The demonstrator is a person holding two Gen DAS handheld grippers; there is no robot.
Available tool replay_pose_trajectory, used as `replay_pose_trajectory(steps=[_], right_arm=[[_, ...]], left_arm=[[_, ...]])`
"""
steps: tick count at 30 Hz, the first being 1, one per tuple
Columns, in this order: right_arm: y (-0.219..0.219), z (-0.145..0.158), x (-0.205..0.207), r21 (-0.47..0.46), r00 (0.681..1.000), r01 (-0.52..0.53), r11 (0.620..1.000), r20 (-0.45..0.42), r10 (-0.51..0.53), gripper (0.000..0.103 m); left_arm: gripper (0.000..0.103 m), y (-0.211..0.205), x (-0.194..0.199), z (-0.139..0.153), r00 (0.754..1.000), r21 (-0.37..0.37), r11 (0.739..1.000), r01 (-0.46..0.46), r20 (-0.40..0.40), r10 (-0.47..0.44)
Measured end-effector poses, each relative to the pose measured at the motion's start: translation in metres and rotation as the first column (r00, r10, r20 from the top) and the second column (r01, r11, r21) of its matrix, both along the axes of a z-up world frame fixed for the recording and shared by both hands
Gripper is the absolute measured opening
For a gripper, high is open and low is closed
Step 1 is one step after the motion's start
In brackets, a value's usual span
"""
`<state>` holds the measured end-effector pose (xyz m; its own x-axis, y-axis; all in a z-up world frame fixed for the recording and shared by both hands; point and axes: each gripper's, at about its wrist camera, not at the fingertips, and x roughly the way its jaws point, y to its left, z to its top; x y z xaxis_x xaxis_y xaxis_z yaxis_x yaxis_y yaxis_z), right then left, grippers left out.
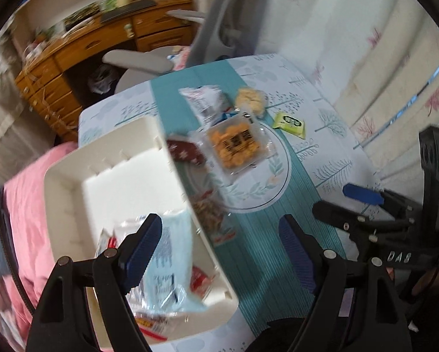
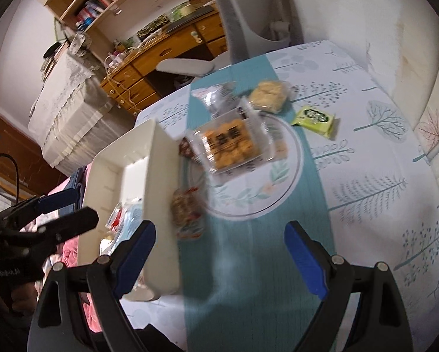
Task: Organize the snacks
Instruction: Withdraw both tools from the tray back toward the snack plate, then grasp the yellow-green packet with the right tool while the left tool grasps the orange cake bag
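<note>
Both grippers are hanging over the table (image 2: 366,152) with their blue-padded jaws spread wide and nothing between them. Taking the cream bin (image 1: 72,176) as the landmark, the left gripper (image 1: 219,249) is hovering over the bin's near end and its long wall, one finger (image 1: 140,246) above the packets inside, the other out over the teal stripe of the tablecloth. The right gripper (image 2: 219,252) is sitting just beyond that same long wall, over the stripe, its left finger (image 2: 134,252) overlapping the bin's (image 2: 160,205) edge.

Inside the bin, at its near end, a pale blue packet (image 1: 166,264) is lying on top of a clear wrapper with red print (image 1: 149,322); the far end is showing bare floor. Leaning against the outside of the long wall is a bag of mixed nuts (image 2: 187,214), and further along that wall a dark red packet (image 1: 187,149) is lying just beside it. A clear tray of orange crackers (image 2: 231,146) is overlapping the red packet on the side away from the bin. Past the tray, further from the bin, a silver-white pouch (image 1: 204,102) and a pale crumbly pastry in wrap (image 2: 269,94) are resting side by side. A small green sachet (image 2: 316,118) is lying well apart from the bin, alone on the tree-printed cloth.
</note>
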<state>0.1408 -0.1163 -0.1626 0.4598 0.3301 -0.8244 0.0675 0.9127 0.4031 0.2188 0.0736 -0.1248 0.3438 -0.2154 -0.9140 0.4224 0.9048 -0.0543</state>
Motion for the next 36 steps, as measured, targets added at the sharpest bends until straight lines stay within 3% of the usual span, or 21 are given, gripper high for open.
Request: replay_pose_trajectory(steps=[6,13,21,26,31,36], right_arm=[[-0.037,-0.014,0.026,0.026,1.000,0.020,0.999,-0.024,-0.020,0.090],[-0.071,-0.032,0.057,-0.029,1.000,0.000,1.000,-0.029,-0.001,0.090],[-0.094,-0.050,0.091,-0.128,0.997,-0.052,0.990,0.051,0.059,0.090],[-0.099,-0.065,0.108,-0.204,0.988,-0.083,0.975,0.111,0.108,0.090],[-0.097,-0.084,0.119,-0.273,0.976,-0.146,0.951,0.116,0.183,0.090],[-0.092,-0.098,0.125,-0.349,0.960,-0.182,0.919,0.140,0.243,0.090]], left_arm=[[0.081,-0.042,0.022,-0.015,0.996,0.091,0.992,0.084,0.002,-0.085],[0.081,-0.086,0.045,-0.040,0.982,0.183,0.965,0.188,-0.020,-0.188],[0.081,-0.124,0.073,-0.077,0.959,0.329,0.904,0.273,-0.022,-0.282],[0.081,-0.136,0.088,-0.102,0.948,0.380,0.869,0.316,-0.086,-0.307],[0.081,-0.140,0.102,-0.128,0.941,0.403,0.851,0.337,-0.169,-0.293],[0.081,-0.141,0.110,-0.147,0.940,0.437,0.833,0.340,-0.196,-0.281]])
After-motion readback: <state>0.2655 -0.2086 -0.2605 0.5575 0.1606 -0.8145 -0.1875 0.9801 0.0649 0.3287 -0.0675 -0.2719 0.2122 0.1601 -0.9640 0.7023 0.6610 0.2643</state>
